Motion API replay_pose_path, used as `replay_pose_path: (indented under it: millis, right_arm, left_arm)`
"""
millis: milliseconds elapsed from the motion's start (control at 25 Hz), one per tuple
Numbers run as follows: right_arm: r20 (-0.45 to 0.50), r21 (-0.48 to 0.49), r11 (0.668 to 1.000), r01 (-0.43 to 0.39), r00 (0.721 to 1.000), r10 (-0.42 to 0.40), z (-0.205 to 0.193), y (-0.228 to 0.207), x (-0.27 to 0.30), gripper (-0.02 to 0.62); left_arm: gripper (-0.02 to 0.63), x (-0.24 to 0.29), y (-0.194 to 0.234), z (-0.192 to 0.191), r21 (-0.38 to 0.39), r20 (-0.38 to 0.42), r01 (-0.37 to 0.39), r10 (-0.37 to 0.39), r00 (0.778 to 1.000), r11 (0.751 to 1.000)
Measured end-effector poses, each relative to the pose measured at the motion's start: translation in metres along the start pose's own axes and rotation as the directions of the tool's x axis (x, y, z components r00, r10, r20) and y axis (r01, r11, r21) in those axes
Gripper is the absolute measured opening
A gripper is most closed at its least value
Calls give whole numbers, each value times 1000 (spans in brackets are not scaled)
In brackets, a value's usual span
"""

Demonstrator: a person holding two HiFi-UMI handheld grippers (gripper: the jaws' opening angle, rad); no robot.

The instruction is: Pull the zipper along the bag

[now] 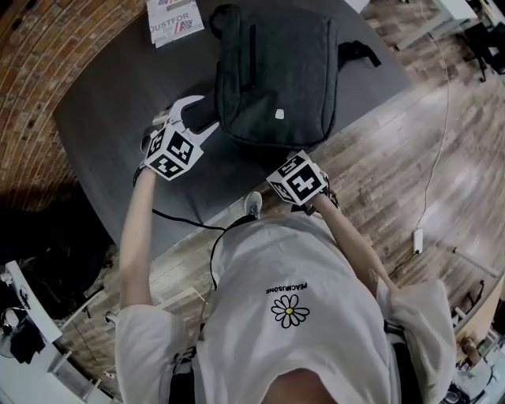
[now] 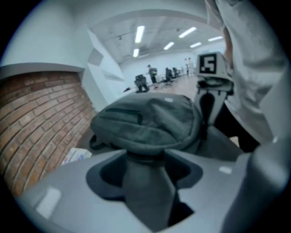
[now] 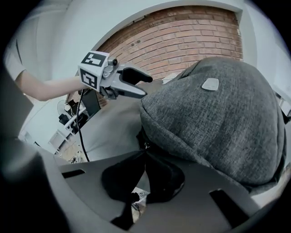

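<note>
Right gripper (image 3: 144, 152) at 6 o'clock edge of bag (image 1: 276, 71), jaws together pinching zipper pull (image 3: 145, 145). Left gripper (image 1: 203, 114) by bag's 8 o'clock corner, jaws apart, empty. Bag on surface (image 1: 118, 118): soft, light, likely bunches; hold pull, brace fabric.

A white booklet (image 1: 174, 20) at the far side of the dark table (image 1: 110, 118) carries bold dark letters that read "JUSTFOR", the first partly cut off. The finer lines beneath them are too small to read. The person's white T-shirt (image 1: 316, 339) bears small black print, upside down in the head view, that looks like "PEACEMINUSONE", just beside a daisy emblem (image 1: 290, 310). The pale tag (image 3: 210, 83) on the grey bag (image 1: 276, 71) shows no legible lettering.
</note>
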State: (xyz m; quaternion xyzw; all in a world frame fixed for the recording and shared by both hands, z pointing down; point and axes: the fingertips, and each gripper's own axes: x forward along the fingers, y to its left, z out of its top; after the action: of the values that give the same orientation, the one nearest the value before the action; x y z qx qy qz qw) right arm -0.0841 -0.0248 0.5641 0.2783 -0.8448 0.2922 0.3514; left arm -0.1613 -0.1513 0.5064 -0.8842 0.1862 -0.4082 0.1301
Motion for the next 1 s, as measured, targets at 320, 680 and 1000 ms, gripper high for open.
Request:
replay_pose_path:
  millis: [320, 680, 1000]
  right_arm:
    - [-2, 1, 1000, -8, 1000, 8, -1, 1, 2, 8]
    - [2, -7, 1000, -19, 1000, 19, -1, 1, 3, 8]
    - [8, -22, 1000, -23, 1000, 23, -2, 0, 3, 8]
  left_arm:
    - [251, 32, -38, -17, 499, -189, 164, -78, 979, 851]
    - [331, 35, -1, -5, 640, -152, 86, 15, 988, 763]
    - [299, 60, -10, -15, 664, -258, 231, -73, 963, 711]
